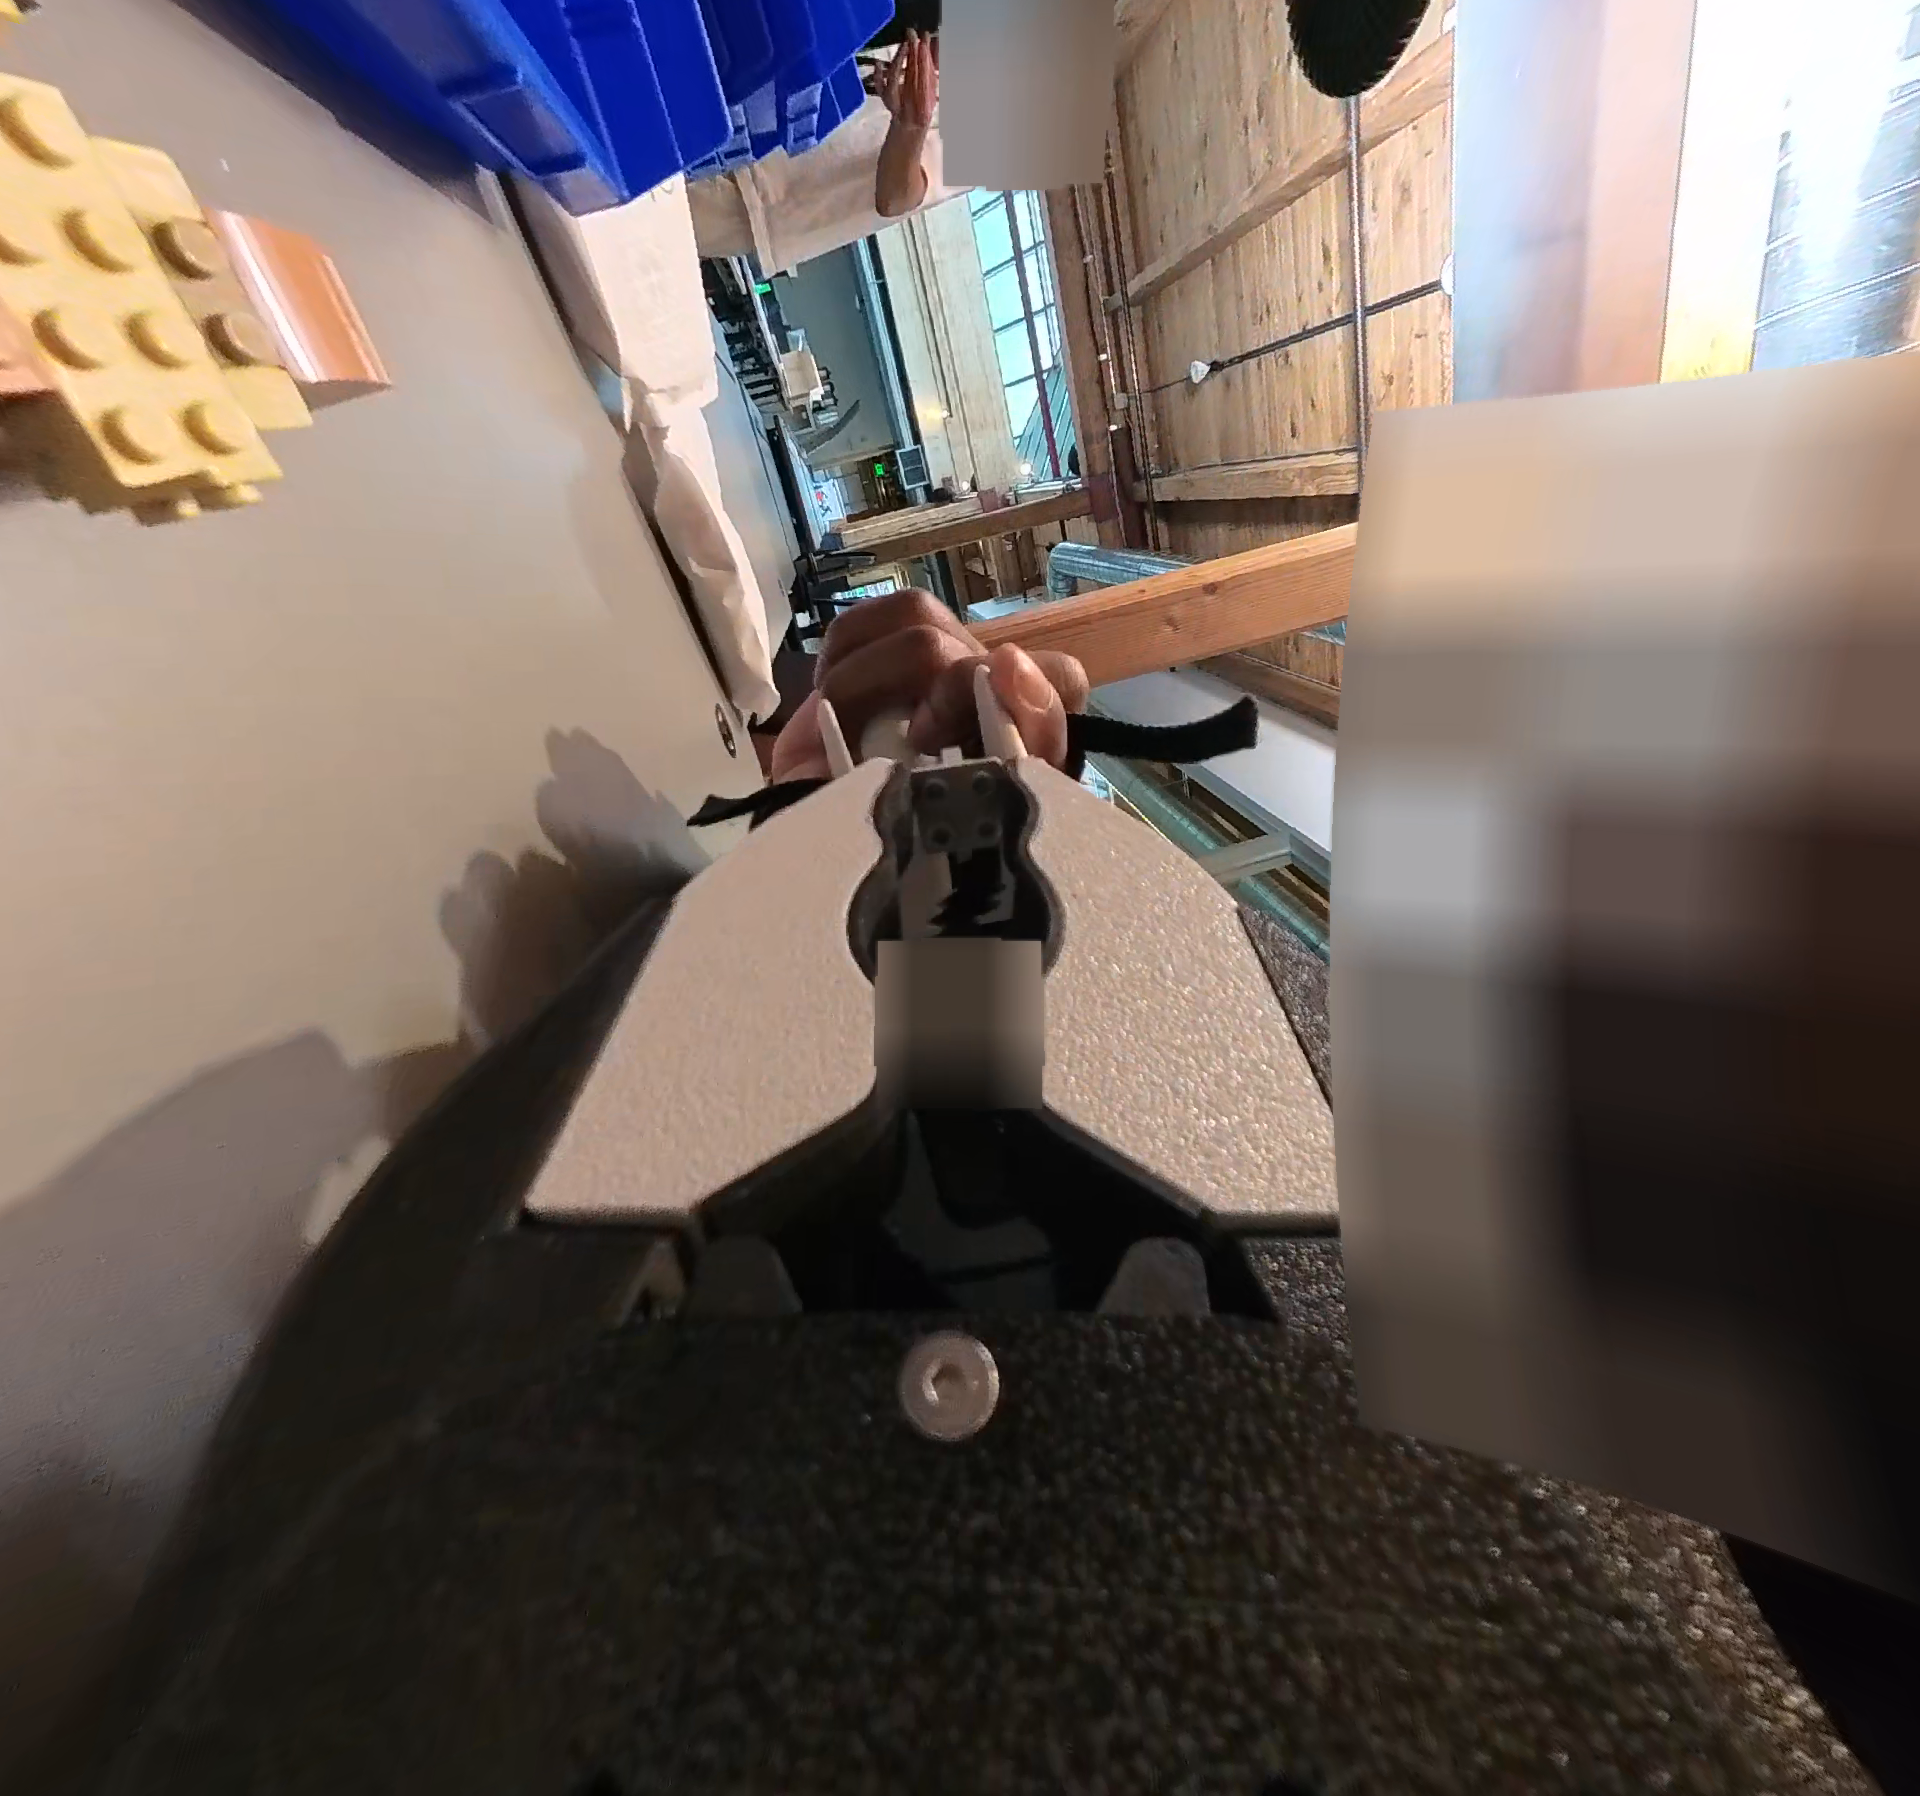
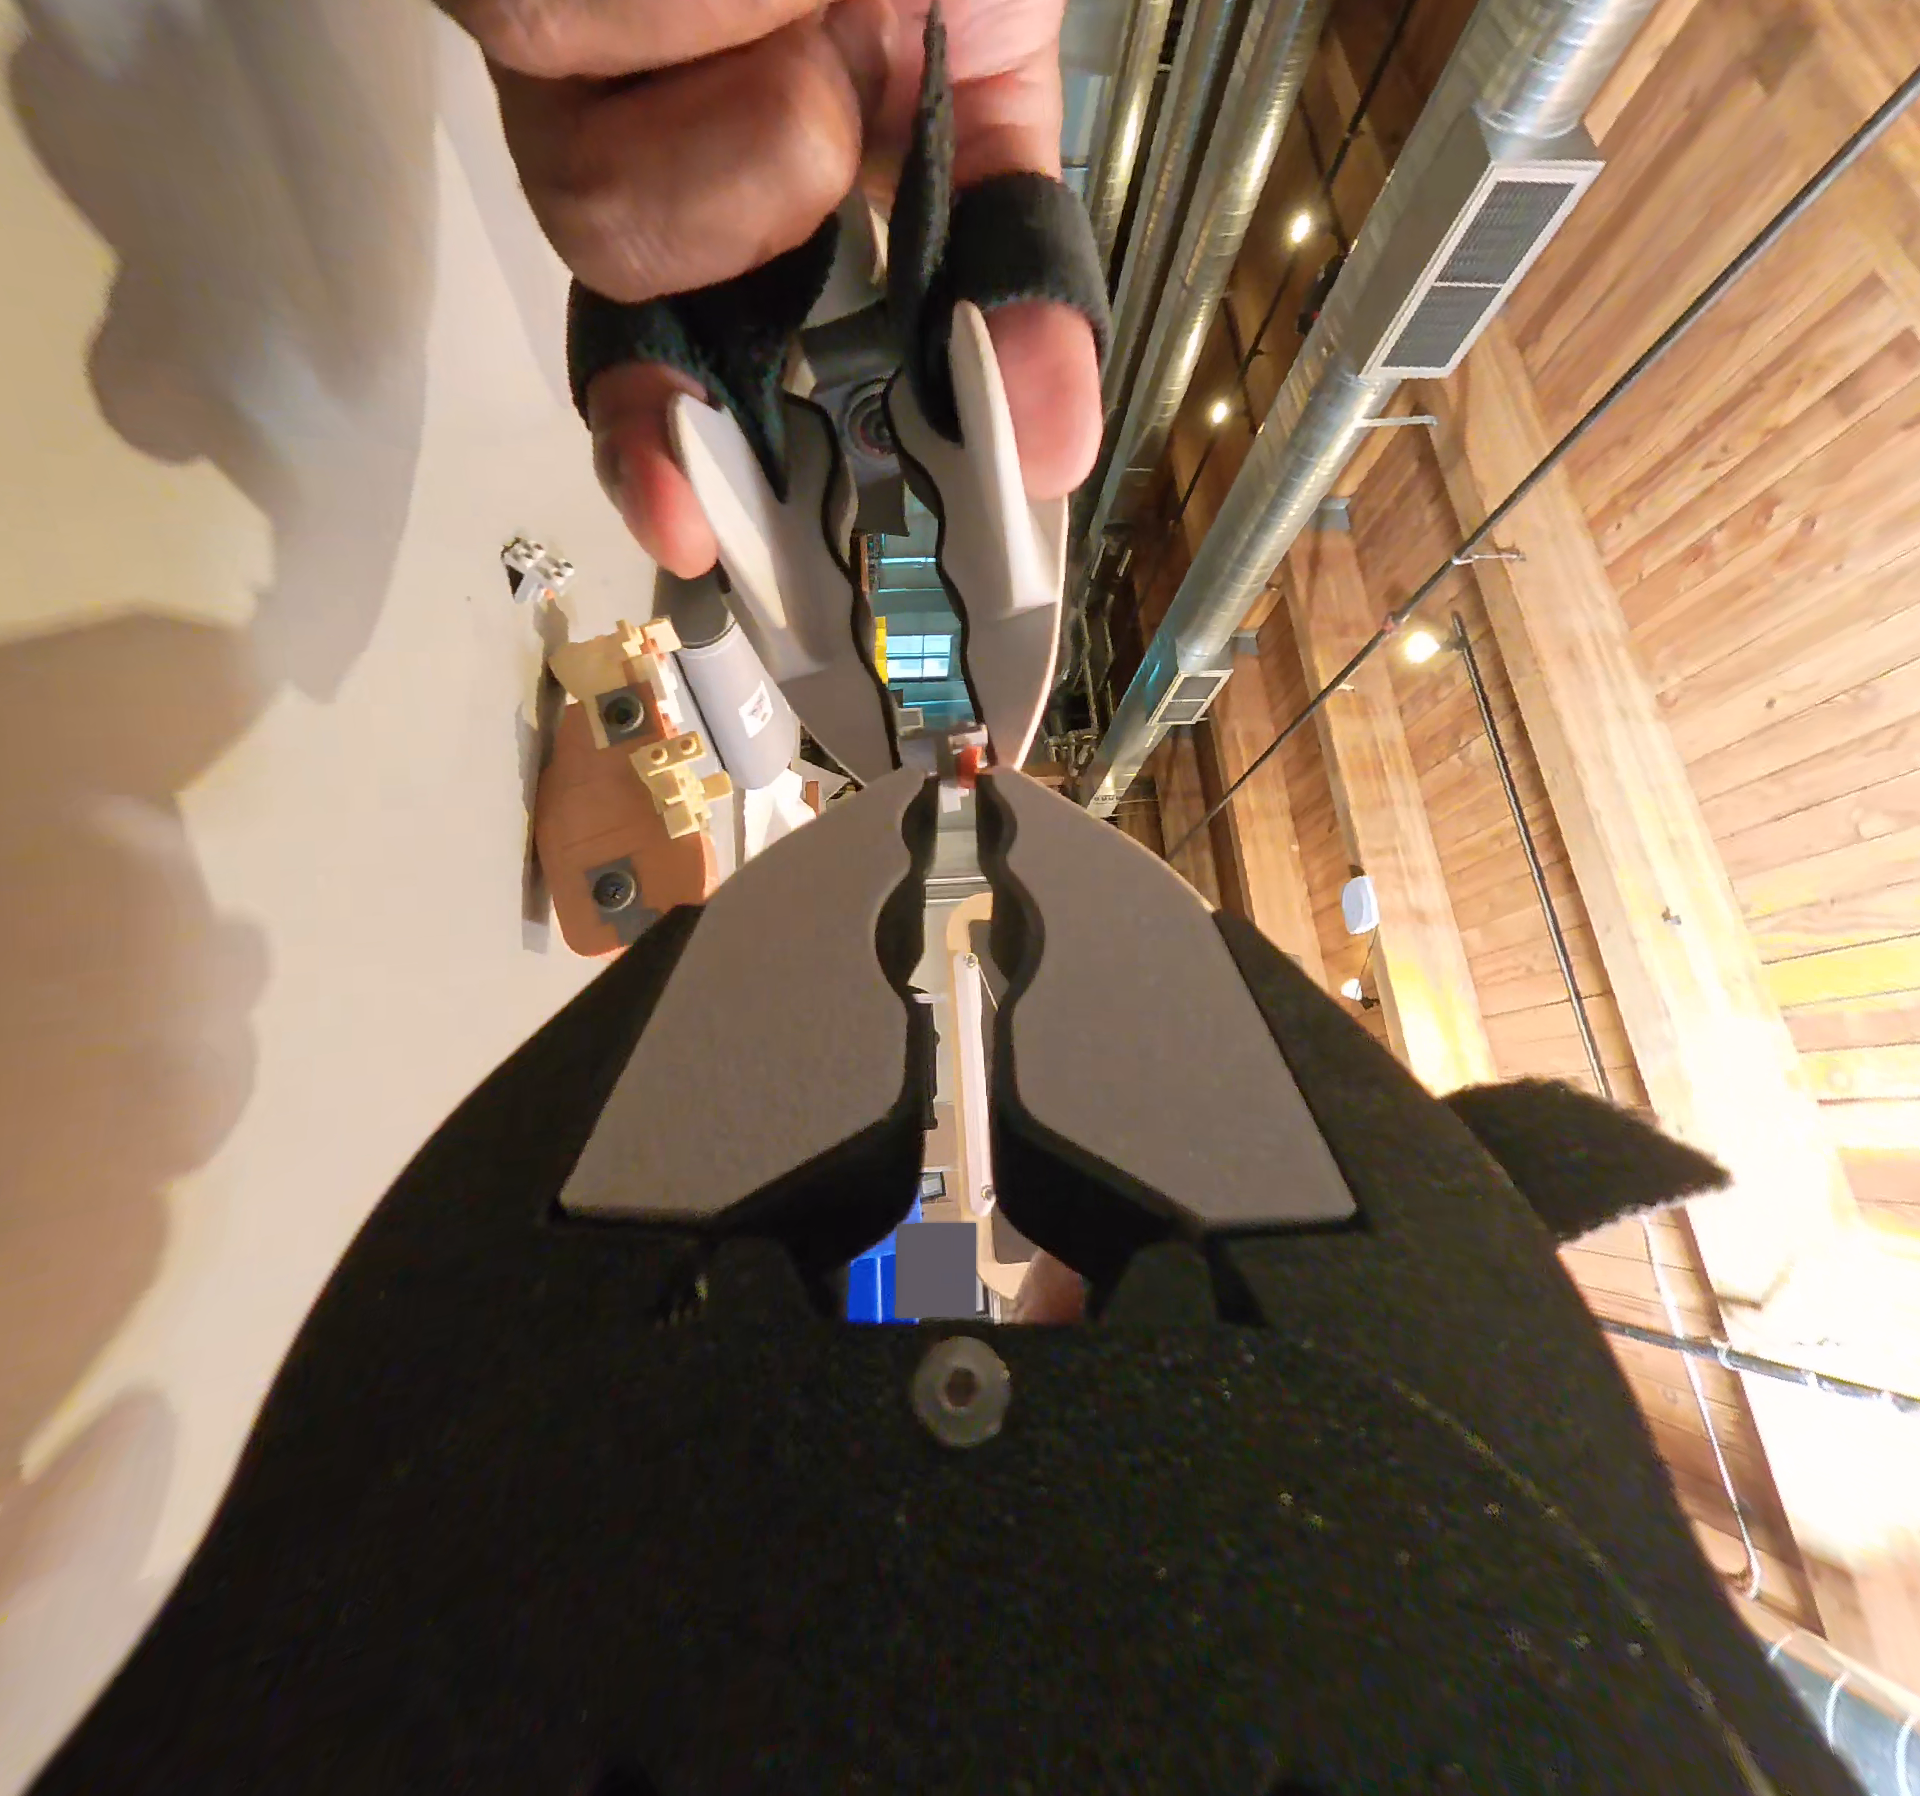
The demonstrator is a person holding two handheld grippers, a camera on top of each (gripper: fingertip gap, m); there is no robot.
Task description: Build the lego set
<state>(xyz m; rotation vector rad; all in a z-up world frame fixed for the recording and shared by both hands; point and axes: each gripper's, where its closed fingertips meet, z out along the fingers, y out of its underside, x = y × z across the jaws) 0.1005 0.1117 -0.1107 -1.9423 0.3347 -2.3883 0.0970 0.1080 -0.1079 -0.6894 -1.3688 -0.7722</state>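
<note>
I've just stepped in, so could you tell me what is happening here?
A person holds both grippers tip to tip, off the table. The left gripper pinches a small grey studded piece, and the right gripper meets it there. The partly built tan and brown model lies on the table.

Lego pieces: one pinched at my tips, the rest on the counter.

A small red and grey lego piece [image 2: 966, 757] sits pinched between the tips of both my hand-held grippers, held up off the counter [image 2: 343, 666]. The partly built model [image 2: 634, 790] lies on the counter: a brown base carrying tan studded bricks and two dark grey fittings. A small white and grey piece [image 2: 537, 567] lies apart, near the model. Close up, the tan studded bricks [image 1: 114, 323] join a smooth brown tile [image 1: 301, 302].
</note>
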